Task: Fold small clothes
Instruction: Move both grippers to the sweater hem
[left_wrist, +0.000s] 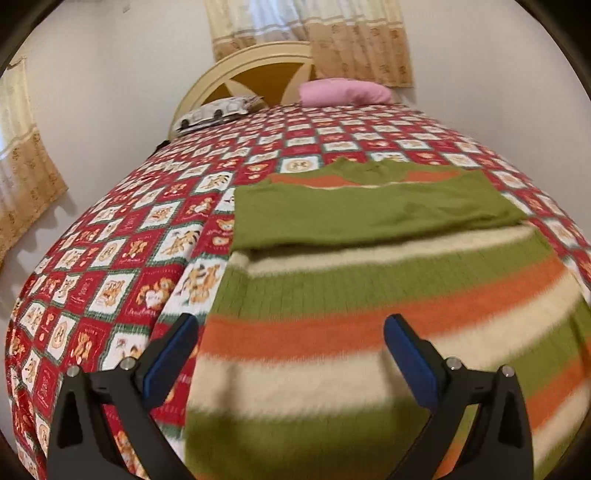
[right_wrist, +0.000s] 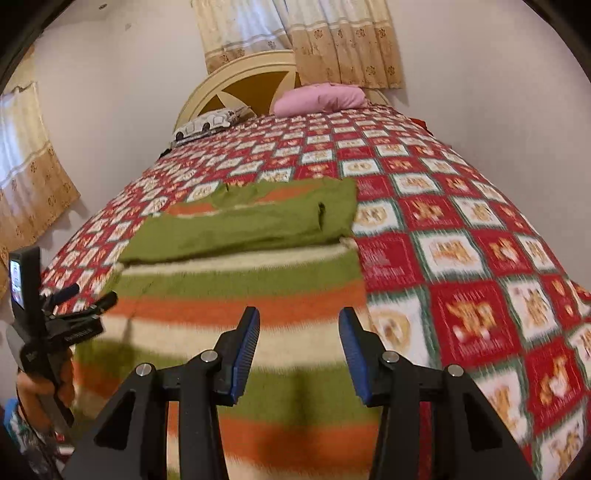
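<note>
A small knitted sweater (left_wrist: 369, 314) with green, orange and cream stripes lies flat on the bed. Its plain green sleeves (left_wrist: 369, 214) are folded across the chest. It also shows in the right wrist view (right_wrist: 240, 288), with the sleeves (right_wrist: 243, 225) across it. My left gripper (left_wrist: 291, 332) is open and empty above the sweater's lower left part. My right gripper (right_wrist: 299, 325) is open and empty above the sweater's lower right edge. The left gripper also shows in the right wrist view (right_wrist: 66, 317), held in a hand at the far left.
The bed has a red and white teddy-bear quilt (right_wrist: 461, 258). A pink pillow (right_wrist: 321, 98) and a patterned pillow (right_wrist: 210, 123) lie by the cream headboard (right_wrist: 236, 74). Curtains (right_wrist: 303, 37) hang behind. The bed's left edge (left_wrist: 22, 332) drops off near the wall.
</note>
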